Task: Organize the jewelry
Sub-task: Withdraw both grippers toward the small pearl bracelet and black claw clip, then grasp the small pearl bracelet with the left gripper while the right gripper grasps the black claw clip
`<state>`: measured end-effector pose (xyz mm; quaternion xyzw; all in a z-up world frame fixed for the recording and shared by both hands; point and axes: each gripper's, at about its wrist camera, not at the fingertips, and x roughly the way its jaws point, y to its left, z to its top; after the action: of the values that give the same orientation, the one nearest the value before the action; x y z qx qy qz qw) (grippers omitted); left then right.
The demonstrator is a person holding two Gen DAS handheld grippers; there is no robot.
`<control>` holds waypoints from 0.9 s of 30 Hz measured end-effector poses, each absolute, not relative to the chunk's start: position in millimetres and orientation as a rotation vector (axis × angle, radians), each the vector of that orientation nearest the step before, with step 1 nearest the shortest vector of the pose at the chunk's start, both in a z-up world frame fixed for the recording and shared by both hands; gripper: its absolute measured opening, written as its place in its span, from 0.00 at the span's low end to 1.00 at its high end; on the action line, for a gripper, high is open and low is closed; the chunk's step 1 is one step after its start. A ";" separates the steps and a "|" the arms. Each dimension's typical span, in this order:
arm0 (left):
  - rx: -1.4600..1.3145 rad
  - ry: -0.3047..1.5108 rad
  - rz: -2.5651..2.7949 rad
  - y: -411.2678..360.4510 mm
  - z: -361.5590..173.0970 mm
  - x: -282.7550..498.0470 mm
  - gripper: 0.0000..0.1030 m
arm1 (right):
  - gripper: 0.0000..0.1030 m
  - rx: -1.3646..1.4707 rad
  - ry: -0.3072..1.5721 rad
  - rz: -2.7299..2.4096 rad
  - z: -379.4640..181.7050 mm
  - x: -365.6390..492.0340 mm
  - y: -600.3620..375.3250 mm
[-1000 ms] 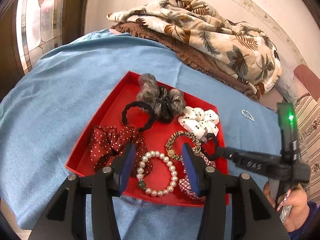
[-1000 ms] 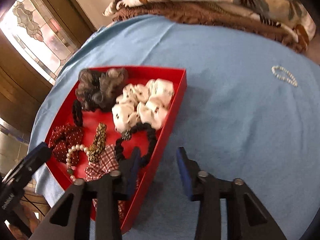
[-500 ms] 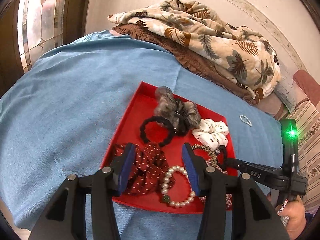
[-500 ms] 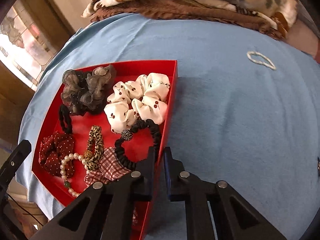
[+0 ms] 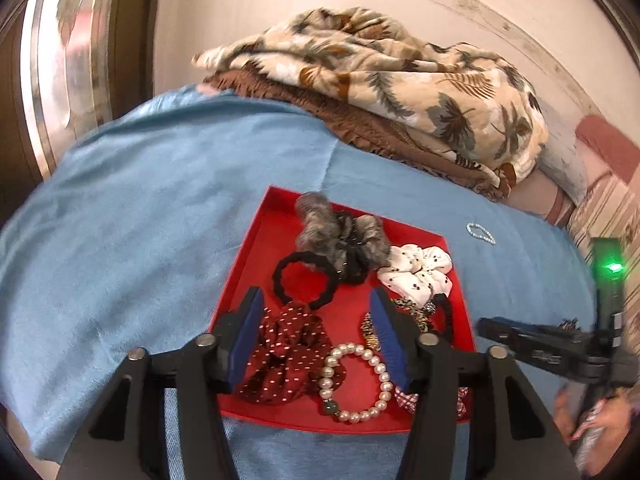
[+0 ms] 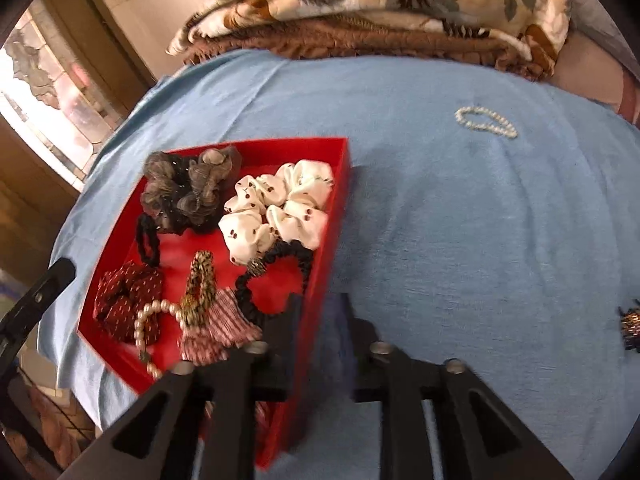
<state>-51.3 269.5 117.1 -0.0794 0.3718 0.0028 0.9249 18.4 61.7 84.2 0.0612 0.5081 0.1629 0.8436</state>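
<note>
Jaws on my left gripper [image 5: 316, 322] are wide apart, holding nothing, hovering over the near half of the red tray [image 5: 256, 240]. Between the blue pads sit the maroon dotted scrunchie [image 5: 286, 354] and the pearl bracelet [image 5: 354, 382], both lying flat on the tray floor. Black hair tie [image 5: 306, 284] is just past the tips, grey scrunchie [image 5: 340, 232] beyond that, white spotted scrunchie [image 5: 416, 274] off to the right.

My right gripper [image 6: 318, 308] has its fingers parted a moderate way, straddling the tray's right wall [image 6: 320, 272]: left finger inside the tray, right finger outside over the blue cloth [image 6: 460, 240]. Frame is motion-blurred, so I can't tell if either finger touches the wall. Nothing gripped as far as I can see. Black beaded tie [image 6: 276, 276] and plaid scrunchie [image 6: 218, 330] lie just beside the inner finger; leopard-print band [image 6: 200, 286] is next to those.

Small pearl bracelet [image 6: 486, 122] lies loose on the cloth, well apart from the tray and ahead-right of my right gripper. Dark beaded piece [image 6: 630, 326] sits at the far right edge, cut off. Folded leaf-print blanket [image 5: 400, 84] at the back.
</note>
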 end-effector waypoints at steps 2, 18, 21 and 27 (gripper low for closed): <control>-0.124 0.757 -0.005 255.3 120.2 -55.8 0.56 | 0.45 0.121 1.048 0.328 85.2 3.8 27.3; -0.085 0.796 -0.240 96.2 159.7 12.7 0.59 | 0.52 0.282 0.929 -0.035 96.6 -61.5 -270.2; -0.096 0.841 -0.237 72.5 145.2 41.8 0.59 | 0.52 0.346 0.933 -0.039 84.4 -60.1 -293.9; -0.119 0.913 -0.210 36.5 102.2 109.7 0.59 | 0.61 0.445 0.920 0.010 60.9 -43.8 -311.3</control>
<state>109.7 36.5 102.2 -0.0573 0.4398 -0.1010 0.8906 -43.8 -311.3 60.9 0.2131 0.4401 0.0049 0.8723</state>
